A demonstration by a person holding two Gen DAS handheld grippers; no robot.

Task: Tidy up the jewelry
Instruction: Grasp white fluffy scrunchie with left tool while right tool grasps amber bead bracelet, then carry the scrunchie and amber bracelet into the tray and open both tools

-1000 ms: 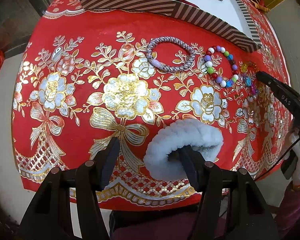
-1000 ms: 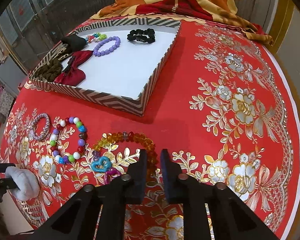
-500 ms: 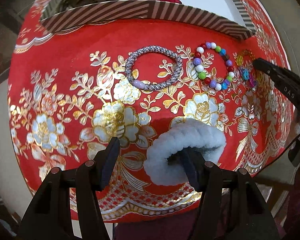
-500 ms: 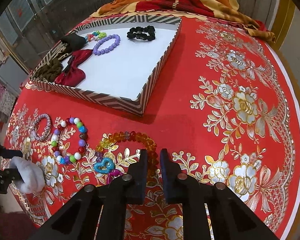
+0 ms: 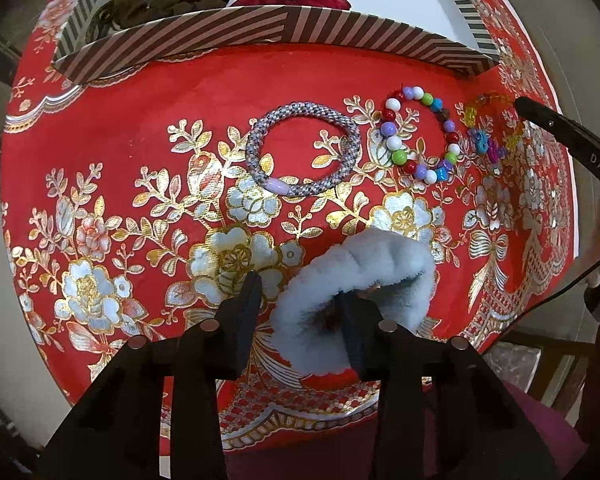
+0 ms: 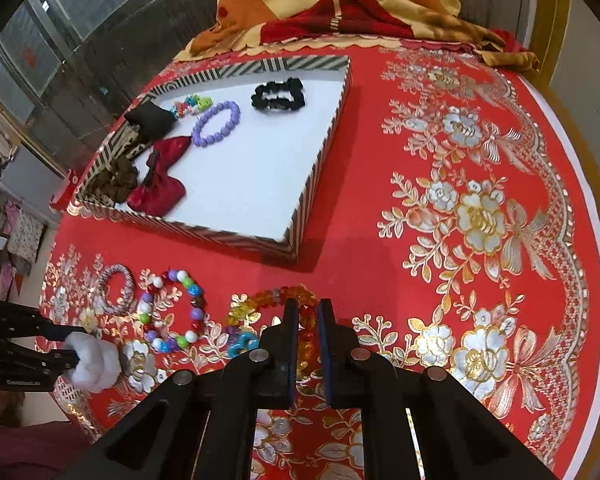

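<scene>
A fluffy white scrunchie (image 5: 380,256) lies near the front edge of the red cloth. My left gripper (image 5: 302,292) points down over it, one finger inside the ring and one outside. Its jaws are closing, with the scrunchie's near band between them and a sliver of cloth still showing beside the outer finger. In the right wrist view the scrunchie (image 6: 96,360) sits at the left gripper's (image 6: 66,344) tips. My right gripper (image 6: 308,308) is shut on the band of the amber bead bracelet (image 6: 268,298), which rests on the cloth.
A multicoloured bead bracelet (image 5: 396,156) and a grey woven bracelet (image 5: 300,110) lie between the scrunchie and the striped tray (image 6: 320,160). The tray holds a purple bracelet, a black scrunchie, a red bow and a brown scrunchie. A folded blanket lies behind it.
My left gripper slid across the cloth toward the tray and its jaws narrowed around the scrunchie's band. The right gripper's fingers closed onto the amber bracelet.
</scene>
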